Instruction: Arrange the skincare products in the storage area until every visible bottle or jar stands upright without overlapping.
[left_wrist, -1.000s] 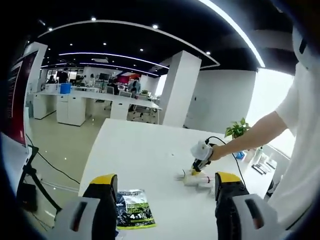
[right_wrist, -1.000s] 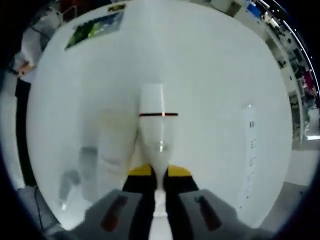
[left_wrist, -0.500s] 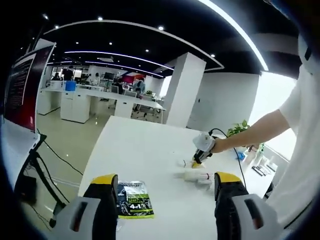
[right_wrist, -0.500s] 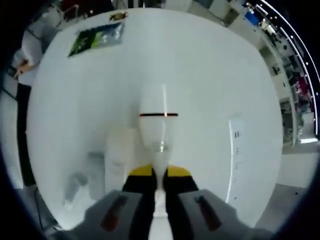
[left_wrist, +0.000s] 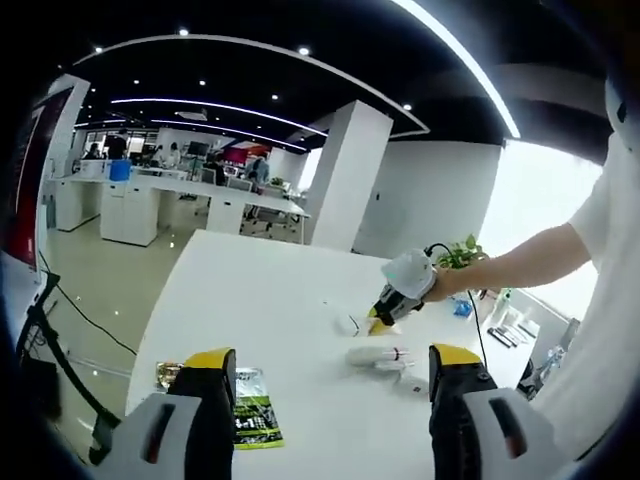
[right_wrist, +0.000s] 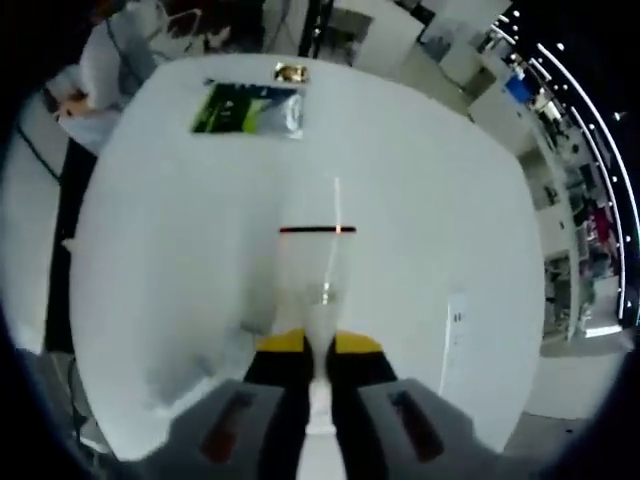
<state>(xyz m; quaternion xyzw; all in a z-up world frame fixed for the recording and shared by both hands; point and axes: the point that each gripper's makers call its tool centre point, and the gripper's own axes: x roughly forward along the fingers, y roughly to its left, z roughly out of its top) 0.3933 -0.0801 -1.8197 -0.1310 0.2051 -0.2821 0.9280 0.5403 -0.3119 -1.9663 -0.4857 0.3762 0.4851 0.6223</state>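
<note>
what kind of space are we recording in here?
Looks like an open-plan office. The left gripper view shows rows of white desks with people in the background, recessed ceiling lights, a square white pillar and a big white table serving as the workspace.

My left claw (left_wrist: 325, 400) hangs above the surface (left_wrist: 270, 300), jaws spread wide with nothing between them. My right claw (right_wrist: 318, 345) is clamped on a white tube (right_wrist: 315, 270), held above the surface; my right arm (left_wrist: 520, 262) reaches out over it, wrist tipped down.
</note>
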